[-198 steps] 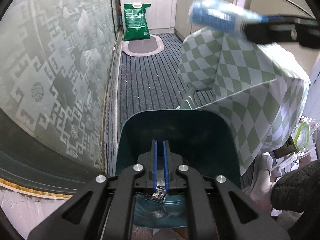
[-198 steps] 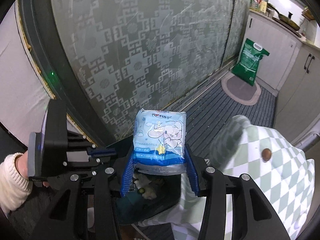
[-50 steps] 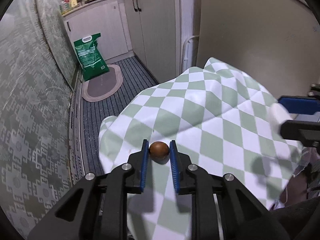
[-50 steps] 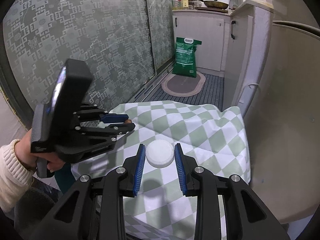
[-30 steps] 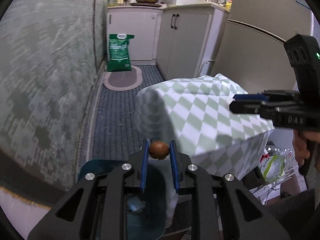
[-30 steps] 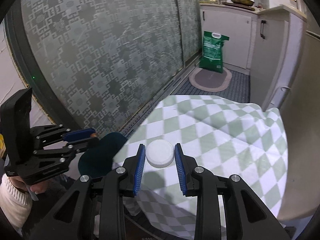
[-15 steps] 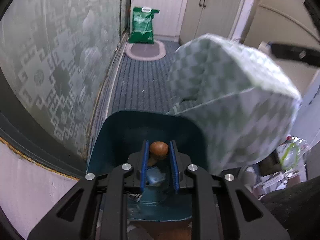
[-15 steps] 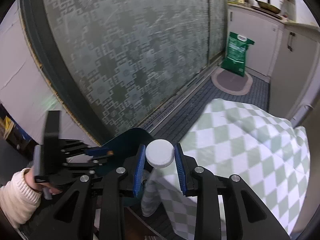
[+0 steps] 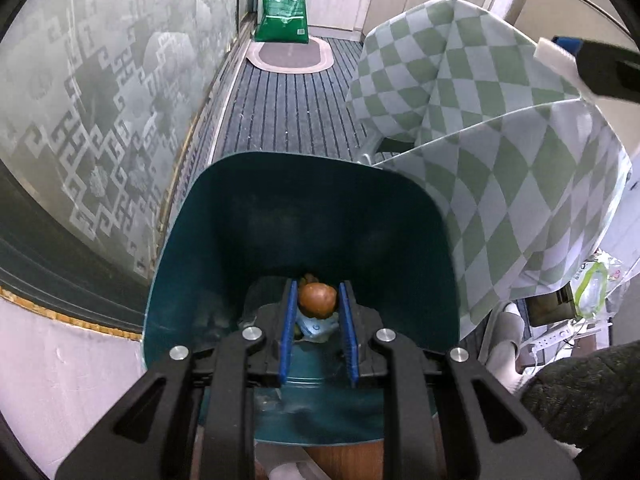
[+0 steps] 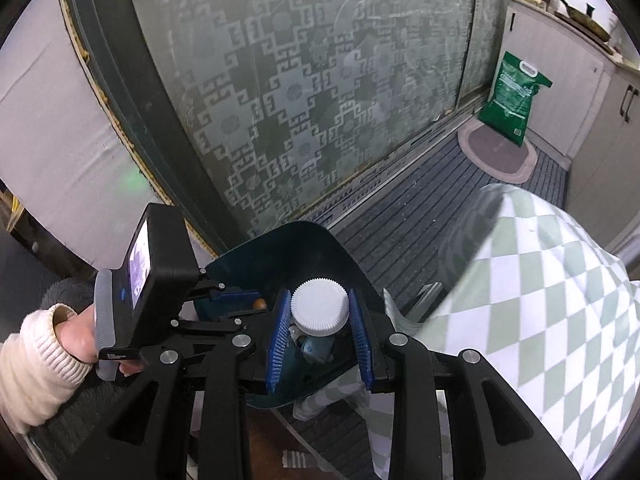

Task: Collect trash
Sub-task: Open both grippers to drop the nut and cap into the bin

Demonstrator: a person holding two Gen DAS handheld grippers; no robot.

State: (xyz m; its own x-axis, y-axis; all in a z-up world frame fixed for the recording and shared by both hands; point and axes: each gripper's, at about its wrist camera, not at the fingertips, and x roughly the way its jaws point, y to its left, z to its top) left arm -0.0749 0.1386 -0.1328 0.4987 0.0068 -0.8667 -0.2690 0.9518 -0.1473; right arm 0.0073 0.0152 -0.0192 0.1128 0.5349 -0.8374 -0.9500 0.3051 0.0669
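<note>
My way into the teal bin is open from above; the checkered tablecloth crowds its right rim.

Left gripper clamps a round brown nut over the dark teal plastic bin, beside green-checked tablecloth.

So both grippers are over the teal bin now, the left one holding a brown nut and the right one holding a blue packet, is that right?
Not quite. The right gripper holds a white ribbed cap, not a blue packet, as the right wrist view shows. The rest stands: both are over the teal bin, and the left gripper holds the brown nut.
</note>
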